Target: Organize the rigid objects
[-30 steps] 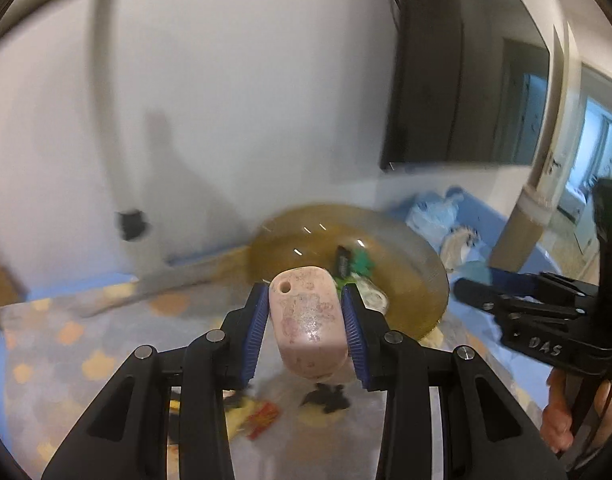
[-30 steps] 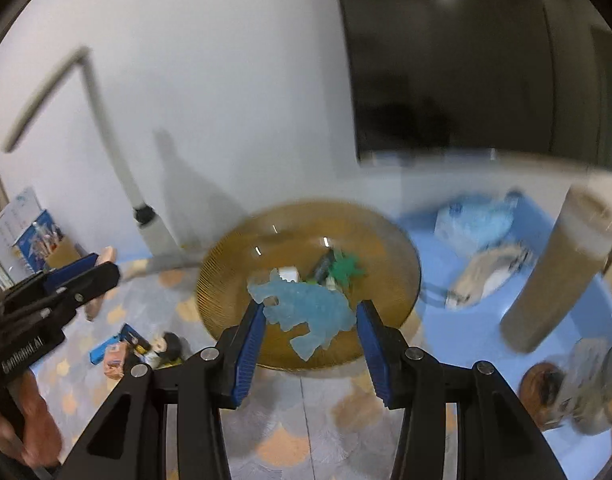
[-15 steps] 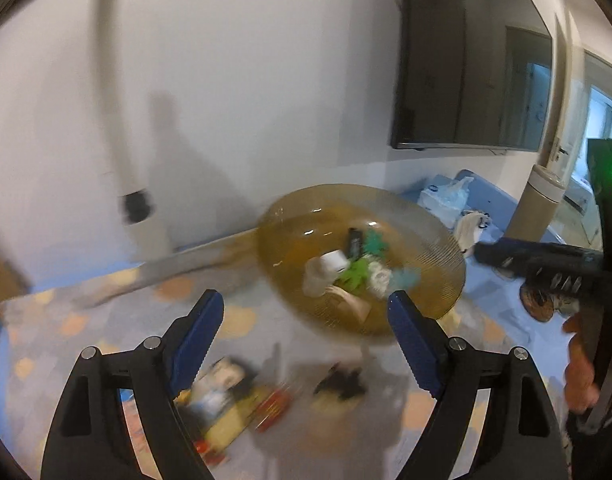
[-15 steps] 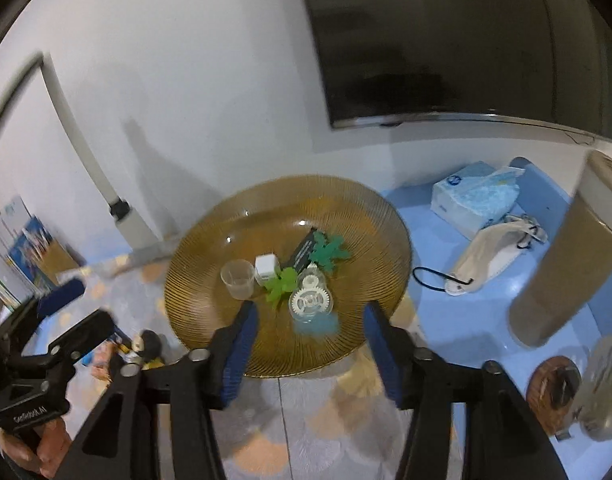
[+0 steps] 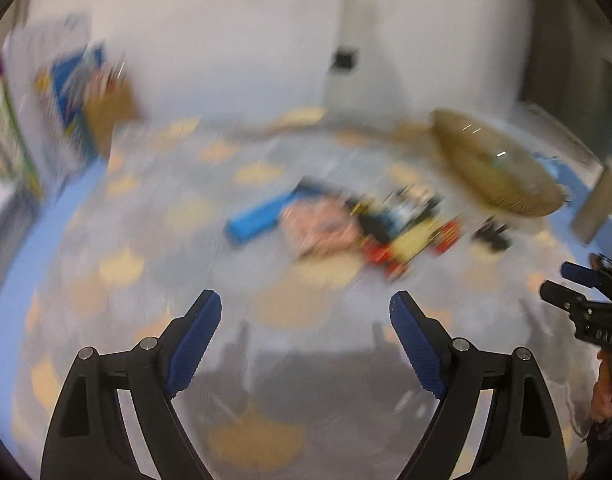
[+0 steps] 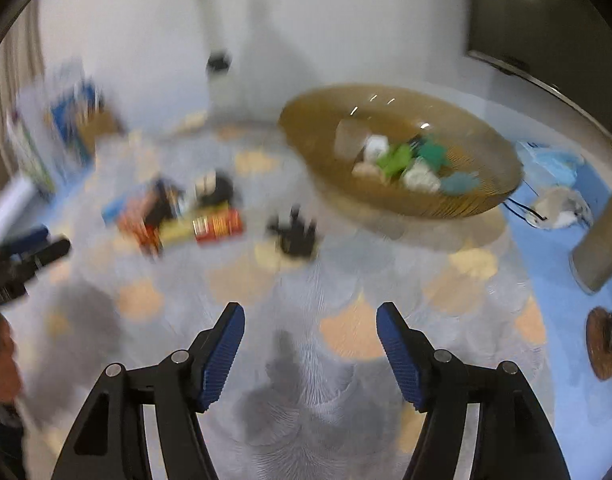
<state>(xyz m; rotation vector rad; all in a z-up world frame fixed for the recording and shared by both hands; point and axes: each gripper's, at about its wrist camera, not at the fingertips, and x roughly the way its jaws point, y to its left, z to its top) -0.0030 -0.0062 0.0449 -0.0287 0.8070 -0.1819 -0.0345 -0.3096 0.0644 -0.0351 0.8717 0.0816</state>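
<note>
Both views are motion-blurred. An amber ribbed bowl [image 6: 458,200] on the patterned mat holds several small toys, green, white and pale blue. It also shows in the left wrist view [image 5: 502,188]. A heap of loose toys [image 5: 366,224] lies on the mat left of the bowl, with a blue bar [image 5: 253,220] and a red and yellow piece [image 6: 217,224]. A small black toy [image 6: 293,232] lies apart, nearer the bowl. My left gripper [image 5: 306,316] is open and empty above the mat. My right gripper [image 6: 310,328] is open and empty, short of the black toy.
Books and a brown box [image 5: 65,92] stand against the wall at left. A tissue pack [image 6: 554,160], a face mask [image 6: 562,208] and a tall beige cylinder [image 6: 602,236] lie right of the bowl. A white pole [image 6: 217,40] stands against the back wall.
The left gripper let go of the pink piece and the right let go of the pale blue toy, both over the bowl. Both then drew back and swung left toward the toy heap.
</note>
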